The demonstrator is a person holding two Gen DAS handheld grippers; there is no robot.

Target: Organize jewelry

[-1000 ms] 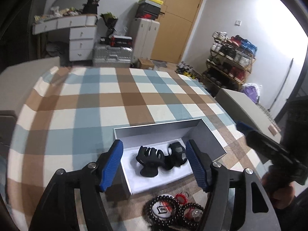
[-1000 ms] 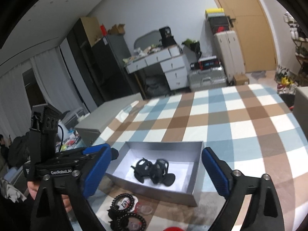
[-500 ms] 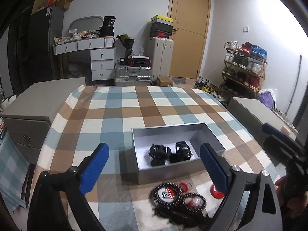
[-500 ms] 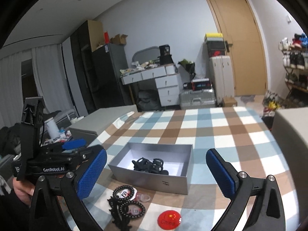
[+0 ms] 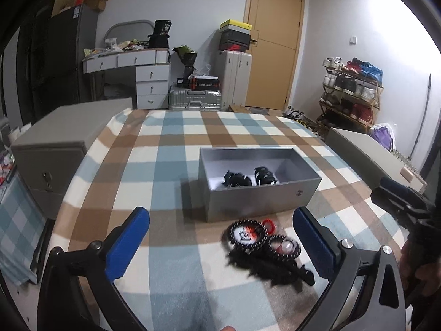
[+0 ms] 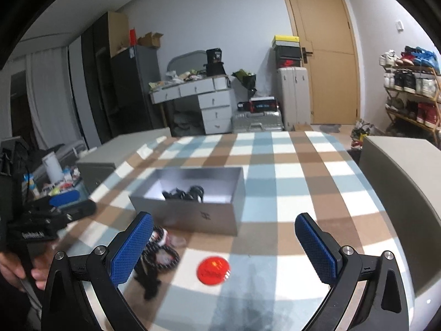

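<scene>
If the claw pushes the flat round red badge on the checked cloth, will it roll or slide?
The flat round red badge lies face up on the checked cloth, so it will probably slide, not roll. It looks thin and low, so gripping its edge may be hard. The soft cloth may bunch under a push.

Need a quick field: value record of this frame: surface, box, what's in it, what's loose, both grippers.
surface: checked tablecloth, blue, brown and cream
box: grey open box, no lid on it
in box: two black items, side by side; type unclear
loose, in front of box: black beaded bracelets, overlapping; red round badge apart from them
left gripper: open, empty, above the cloth
right gripper: open, empty, badge between its fingers in view
</scene>
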